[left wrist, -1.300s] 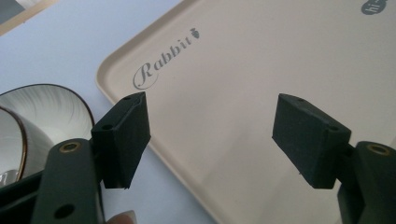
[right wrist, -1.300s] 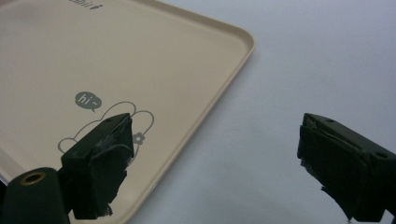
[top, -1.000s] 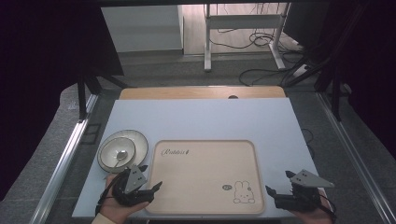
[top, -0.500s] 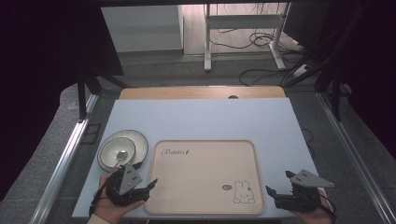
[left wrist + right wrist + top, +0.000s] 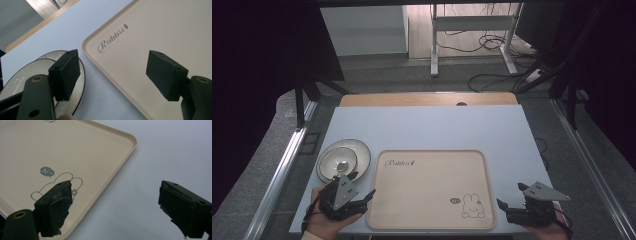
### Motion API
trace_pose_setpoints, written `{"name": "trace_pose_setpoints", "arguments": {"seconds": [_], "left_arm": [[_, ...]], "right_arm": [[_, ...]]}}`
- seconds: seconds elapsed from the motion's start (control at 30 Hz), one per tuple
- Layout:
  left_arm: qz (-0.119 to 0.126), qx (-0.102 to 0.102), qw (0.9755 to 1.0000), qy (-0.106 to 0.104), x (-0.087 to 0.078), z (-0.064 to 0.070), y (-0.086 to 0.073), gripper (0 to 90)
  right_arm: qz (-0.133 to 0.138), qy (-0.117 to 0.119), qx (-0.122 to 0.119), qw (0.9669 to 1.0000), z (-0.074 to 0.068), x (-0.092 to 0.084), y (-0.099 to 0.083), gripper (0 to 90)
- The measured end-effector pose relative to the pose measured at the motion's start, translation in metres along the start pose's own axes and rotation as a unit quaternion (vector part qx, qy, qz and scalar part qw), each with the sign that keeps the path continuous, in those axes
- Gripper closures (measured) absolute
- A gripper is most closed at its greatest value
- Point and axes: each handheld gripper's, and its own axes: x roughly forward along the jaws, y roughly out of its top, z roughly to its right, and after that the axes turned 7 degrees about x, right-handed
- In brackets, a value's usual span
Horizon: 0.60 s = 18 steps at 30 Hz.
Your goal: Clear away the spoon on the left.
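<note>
While the stacked dishes (image 5: 343, 159) sat untouched on the bench (image 5: 427, 127) just left of the empty tray (image 5: 432, 187), the left hand-held gripper (image 5: 361, 199) and right hand-held gripper (image 5: 507, 210) hung released, so nothing looked loaded yet.

Plates (image 5: 37, 72) partly behind left gripper (image 5: 115, 75) jaw; tray (image 5: 75, 150) cut by frame edge.

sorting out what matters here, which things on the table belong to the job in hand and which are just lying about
In the job:
- left gripper, jaws open, nearest the stacked plates
- right gripper, jaws open, beside the tray's near right corner
- beige rabbit tray, bare, between the two grippers

Lying about:
- cables on the floor beyond the table
- metal stand at the back
</note>
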Motion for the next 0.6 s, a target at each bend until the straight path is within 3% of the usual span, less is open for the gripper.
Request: {"name": "trace_pose_setpoints", "arguments": {"seconds": [0.37,0.6], "left_arm": [[-0.003,-0.013,0.9998,0.016,-0.0021,-0.0052,-0.0043,27.5],[-0.007,-0.011,0.9998,0.013,-0.0006,-0.0045,-0.0045,27.5]], "right_arm": [[-0.001,0.000,0.000,1.0000,0.0002,-0.0001,0.0000,11.8],[-0.006,-0.001,0.001,1.0000,0.0006,0.0008,-0.0004,11.9]]}}
